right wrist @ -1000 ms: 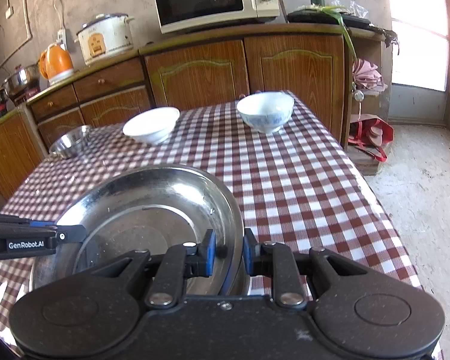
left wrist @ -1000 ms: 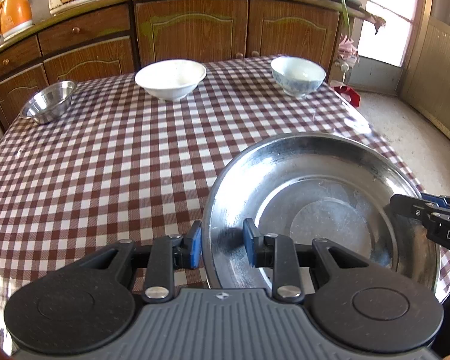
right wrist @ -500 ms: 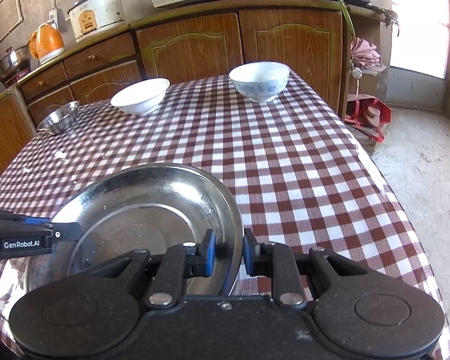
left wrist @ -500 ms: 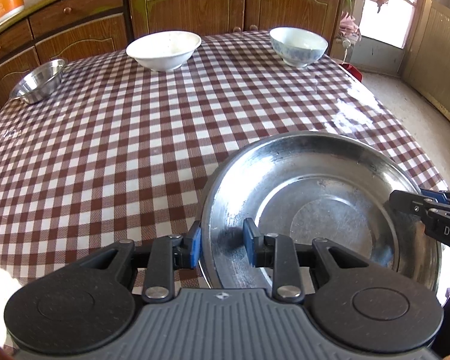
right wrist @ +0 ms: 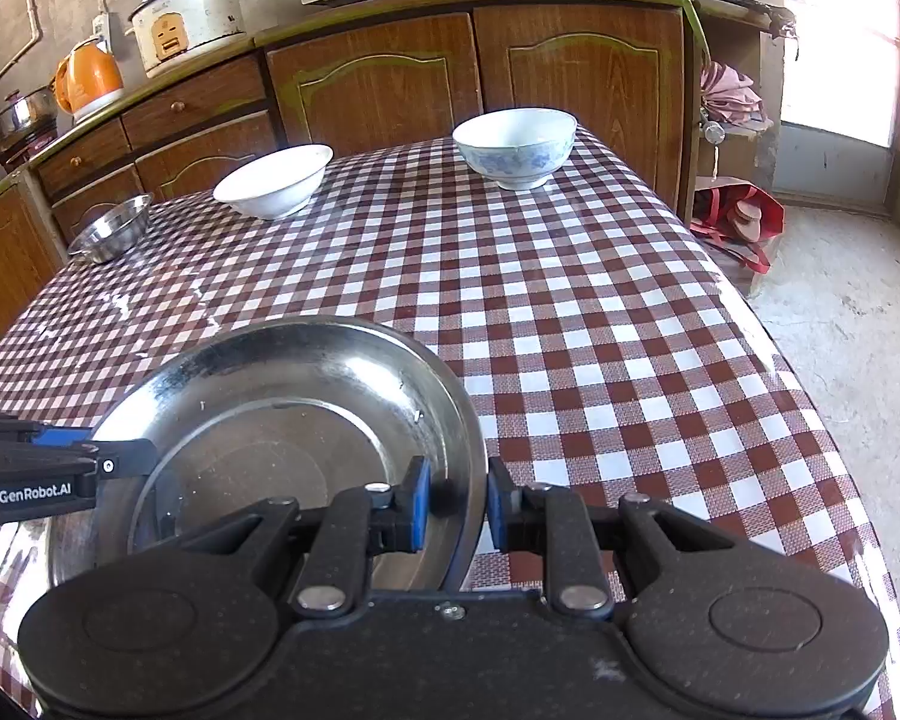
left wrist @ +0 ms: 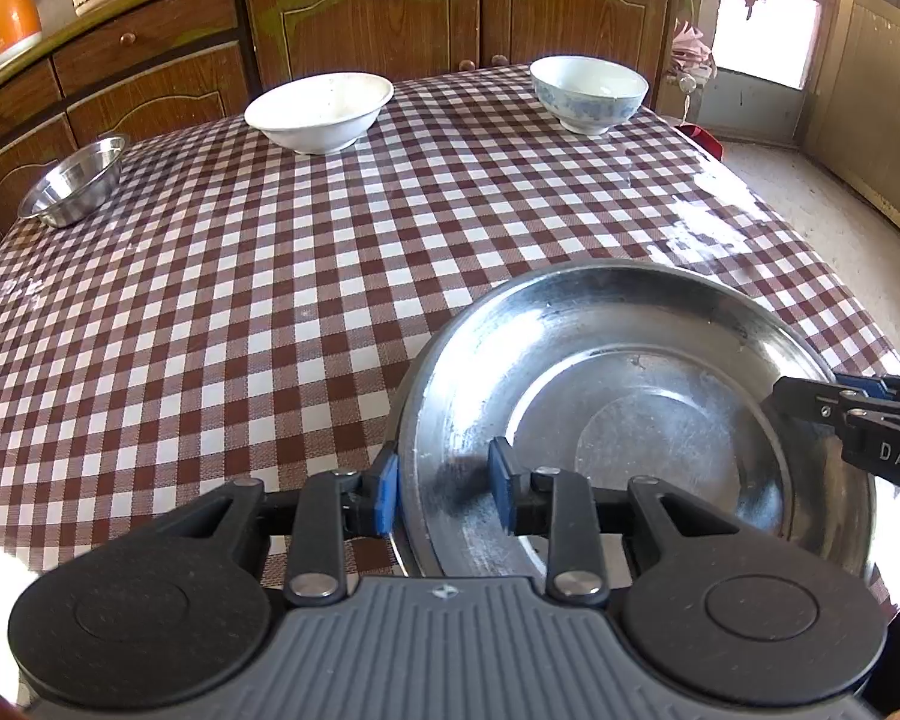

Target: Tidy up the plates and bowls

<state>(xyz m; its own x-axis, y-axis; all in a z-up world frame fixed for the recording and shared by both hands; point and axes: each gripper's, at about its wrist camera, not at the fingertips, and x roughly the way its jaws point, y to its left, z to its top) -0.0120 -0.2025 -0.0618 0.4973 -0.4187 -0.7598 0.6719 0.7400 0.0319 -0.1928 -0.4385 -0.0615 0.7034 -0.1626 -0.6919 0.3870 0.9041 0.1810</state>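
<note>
Both views sit low over the near edge of the brown-and-white checked table [left wrist: 270,276], tilted down and facing its far end and the wooden cabinets [right wrist: 378,84]. The left-wrist view looks from the near left, with the wide shallow steel dish [left wrist: 630,396] close at its lower right; the right-wrist view looks from the near right, that dish [right wrist: 282,408] at its lower left. Both share the dish, tabletop and three far bowls.

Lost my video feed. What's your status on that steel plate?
Left gripper jaws just opening, plate rim between them, pads off it. Right gripper clamped on steel plate, down on the table. Three bowls far side, path clear.
</note>
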